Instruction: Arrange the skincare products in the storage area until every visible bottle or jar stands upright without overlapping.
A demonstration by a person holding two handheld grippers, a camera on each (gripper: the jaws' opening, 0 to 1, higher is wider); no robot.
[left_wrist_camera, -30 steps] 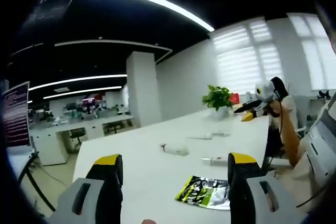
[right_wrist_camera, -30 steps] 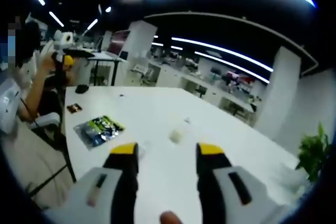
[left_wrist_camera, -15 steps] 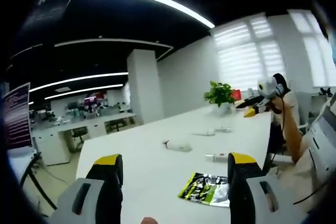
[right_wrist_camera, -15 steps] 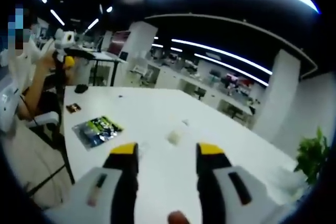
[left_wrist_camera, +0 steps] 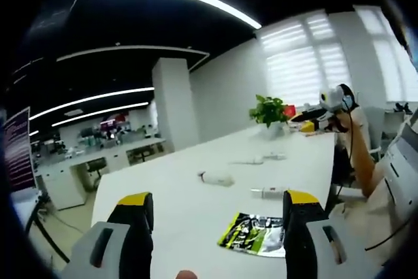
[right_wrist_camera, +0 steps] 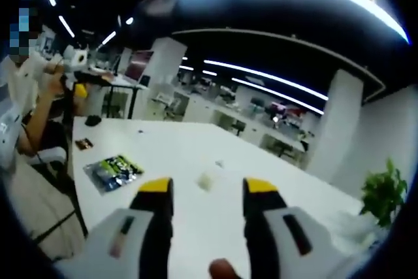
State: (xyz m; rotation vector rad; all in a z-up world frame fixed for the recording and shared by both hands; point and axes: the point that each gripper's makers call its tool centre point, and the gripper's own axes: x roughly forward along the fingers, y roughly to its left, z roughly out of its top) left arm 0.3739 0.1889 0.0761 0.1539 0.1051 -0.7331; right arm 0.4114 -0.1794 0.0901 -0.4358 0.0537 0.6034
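Looking along our left claw (left_wrist_camera: 219,210), we see its two grey jaws with yellow tips standing wide apart, with nothing between them and nothing touched. Beyond them runs a long, smooth white worktop (left_wrist_camera: 176,194). On it, from left to right, lie a small pale bottle on its side (left_wrist_camera: 215,178), a slim white tube lying flat (left_wrist_camera: 268,193) and a glossy green-and-black packet (left_wrist_camera: 256,234) just beside the right jaw. Farther back two more slender white items (left_wrist_camera: 258,159) lie flat; we cannot tell what they are, as they are small and blurred. A leafy potted plant (left_wrist_camera: 268,112) stands at the far end, and a person (left_wrist_camera: 349,138) sits at the right edge.

From our right claw (right_wrist_camera: 204,191) we see the jaws parted more narrowly, also holding nothing. At the left a person (right_wrist_camera: 29,115) sits by the worktop (right_wrist_camera: 261,168); the glossy packet (right_wrist_camera: 114,171) lies flat, then a small pale jar-like item (right_wrist_camera: 208,180) sits just beyond the jaw tips, and a green plant (right_wrist_camera: 382,197) stands at far right.
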